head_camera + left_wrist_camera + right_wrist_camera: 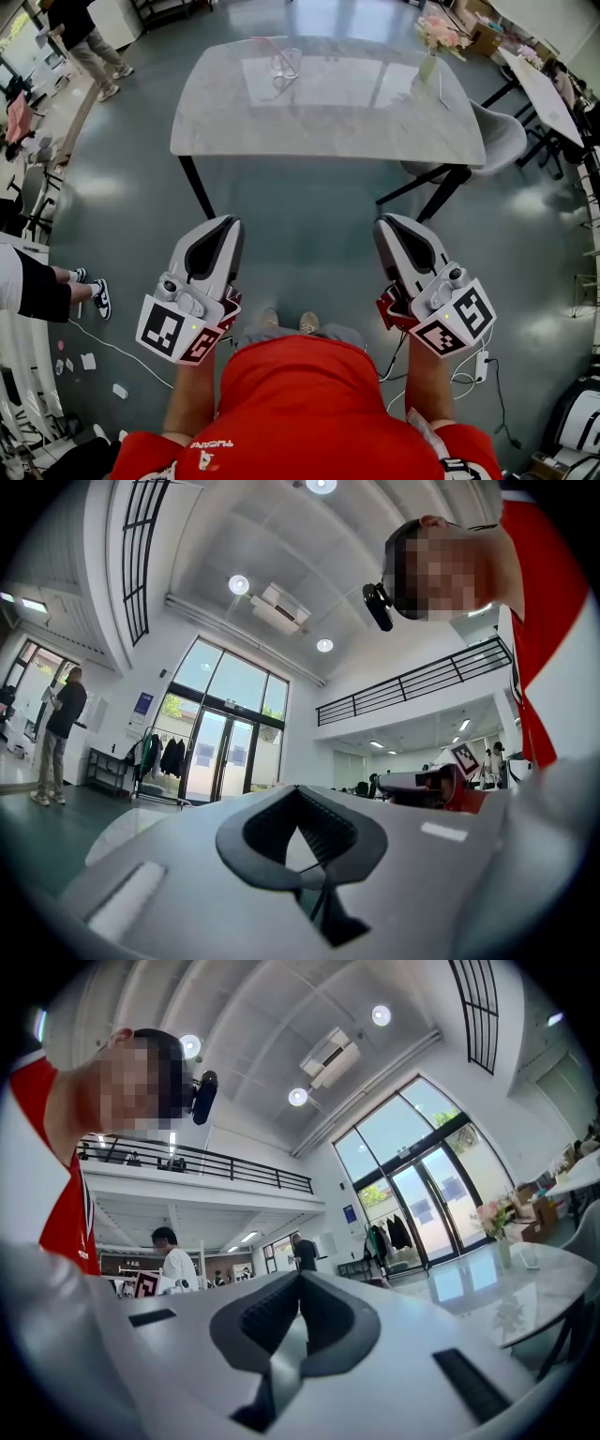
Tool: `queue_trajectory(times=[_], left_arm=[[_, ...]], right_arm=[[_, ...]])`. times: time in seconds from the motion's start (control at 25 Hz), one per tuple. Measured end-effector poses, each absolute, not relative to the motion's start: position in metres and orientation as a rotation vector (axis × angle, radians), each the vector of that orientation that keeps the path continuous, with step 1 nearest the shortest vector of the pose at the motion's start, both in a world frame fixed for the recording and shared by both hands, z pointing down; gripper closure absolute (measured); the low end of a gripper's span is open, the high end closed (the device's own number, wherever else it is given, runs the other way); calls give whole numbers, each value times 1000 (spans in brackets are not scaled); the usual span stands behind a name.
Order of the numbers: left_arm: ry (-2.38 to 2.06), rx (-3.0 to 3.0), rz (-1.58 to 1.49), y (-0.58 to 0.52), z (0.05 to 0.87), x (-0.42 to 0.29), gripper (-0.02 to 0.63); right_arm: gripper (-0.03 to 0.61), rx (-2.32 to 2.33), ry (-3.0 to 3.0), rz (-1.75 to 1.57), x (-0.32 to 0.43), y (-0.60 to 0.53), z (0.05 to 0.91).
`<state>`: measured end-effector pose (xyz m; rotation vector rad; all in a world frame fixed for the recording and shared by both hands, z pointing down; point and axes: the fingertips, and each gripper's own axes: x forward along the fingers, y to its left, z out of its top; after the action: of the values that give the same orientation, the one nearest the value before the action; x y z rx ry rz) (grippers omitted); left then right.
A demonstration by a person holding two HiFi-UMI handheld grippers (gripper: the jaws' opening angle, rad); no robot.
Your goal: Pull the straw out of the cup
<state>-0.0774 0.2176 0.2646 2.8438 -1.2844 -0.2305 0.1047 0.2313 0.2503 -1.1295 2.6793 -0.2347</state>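
- We see one grey-green floor (309,206) filling most of the head view, with a bare stretch of it between us and the task's things.
- One marble-topped surface (375,122) stands ahead of us; a second table (548,94) sits off to its right.
- Two bystanders are on the left: one standing at the top corner (84,37), one showing only legs and sneakers (37,286).
- One grey chair (502,136) is tucked at the surface's right end.
- We count two hand-held grippers. The left hand-held gripper (230,221) has its jaws pressed together on nothing, and the right hand-held gripper (386,222) looks the same. Both are held close to our body, well apart from the surface.
- One vase (428,64) holding pink flowers stands near the surface's far right corner.
- One clear cup (287,64) stands near the far edge, left of the middle, well apart from the vase.
- One thin straw (279,54) is in the cup, too small for us to tell more.
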Motion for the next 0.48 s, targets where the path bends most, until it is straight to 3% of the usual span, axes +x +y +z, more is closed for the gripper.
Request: queue_trajectory(times=[0.48], left_arm=[[-1346,2847,-197,216,262,-63,609]], right_arm=[[577,-1062,2712,-218,115,218,253]])
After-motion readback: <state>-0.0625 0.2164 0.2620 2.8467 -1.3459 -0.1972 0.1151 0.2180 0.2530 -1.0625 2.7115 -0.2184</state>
